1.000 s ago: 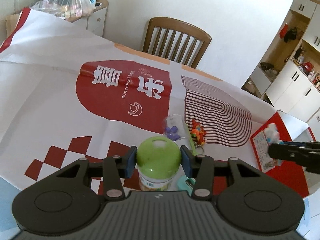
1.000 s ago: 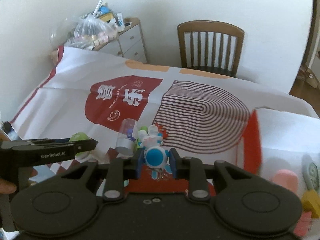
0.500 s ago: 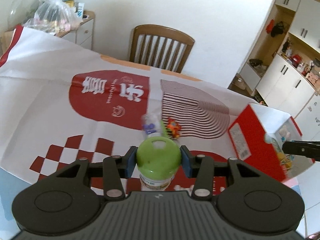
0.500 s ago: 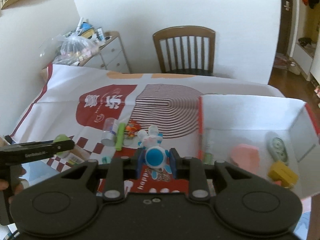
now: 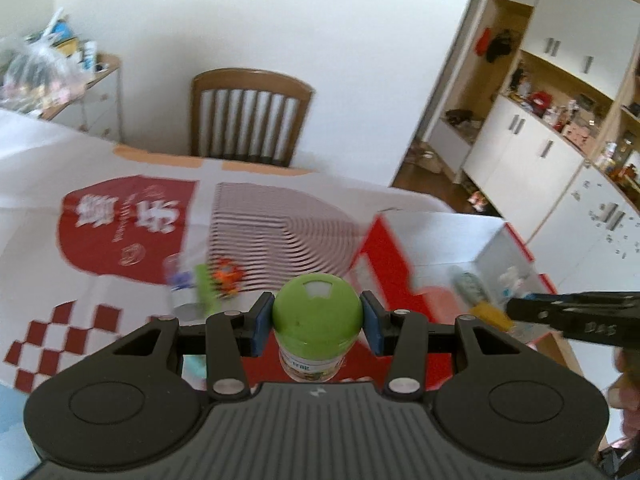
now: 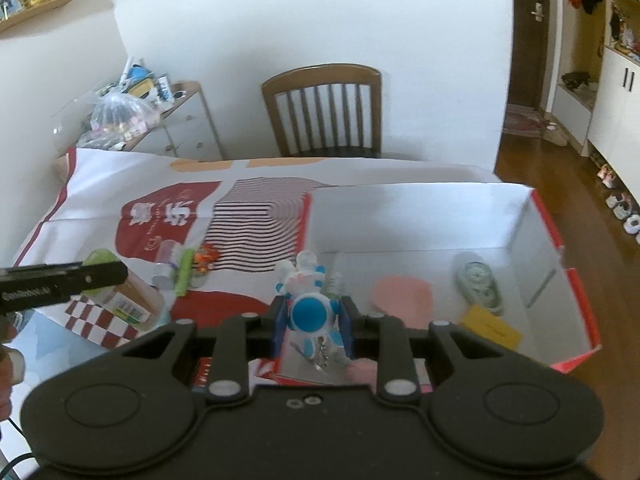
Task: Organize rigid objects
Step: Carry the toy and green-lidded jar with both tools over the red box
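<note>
Over patterned table (image 6: 100, 200), both tilted downward: left claw (image 5: 317, 322) clamped on green-capped jar (image 5: 317, 320), right claw (image 6: 313, 322) pinching blue-and-white toy (image 6: 308, 300) above red-edged box (image 6: 548, 216).

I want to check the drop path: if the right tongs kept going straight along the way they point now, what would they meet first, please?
Most likely the inside of the red box: the right tongs, shut on the blue and white toy, point down over its near edge toward its white floor, beside the pink object. Depth is uncertain.
</note>
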Tool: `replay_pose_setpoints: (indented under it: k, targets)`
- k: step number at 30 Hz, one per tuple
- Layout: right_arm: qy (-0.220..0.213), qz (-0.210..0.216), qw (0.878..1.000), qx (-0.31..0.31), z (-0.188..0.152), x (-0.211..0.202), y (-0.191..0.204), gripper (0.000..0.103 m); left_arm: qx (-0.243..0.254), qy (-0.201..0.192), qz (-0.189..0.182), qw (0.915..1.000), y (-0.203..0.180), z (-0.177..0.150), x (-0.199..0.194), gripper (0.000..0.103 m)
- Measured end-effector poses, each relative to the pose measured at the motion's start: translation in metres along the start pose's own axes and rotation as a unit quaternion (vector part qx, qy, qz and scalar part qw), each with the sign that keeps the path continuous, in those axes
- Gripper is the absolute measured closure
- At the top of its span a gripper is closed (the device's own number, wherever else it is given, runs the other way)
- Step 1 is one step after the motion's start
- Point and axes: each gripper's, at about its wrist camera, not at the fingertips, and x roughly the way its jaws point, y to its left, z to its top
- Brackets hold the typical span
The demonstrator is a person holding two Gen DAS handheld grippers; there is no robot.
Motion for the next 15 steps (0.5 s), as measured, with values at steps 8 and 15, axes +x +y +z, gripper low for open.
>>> replay_pose_setpoints:
  k: [8,15]
  targets:
    - [-0.006,-0.023,1.000,0.003,-0.004,-0.005,-0.046,0.077,0.033,-0.001,-0.039,0.9987,-0.072,0.012,0.017,0.058]
    - [-0.004,-0.040,0.999,0.014,-0.004,0.001,-0.087,0.077,0.049,0.011,-0.049,0.9975,-0.119,0.017,0.046,0.058]
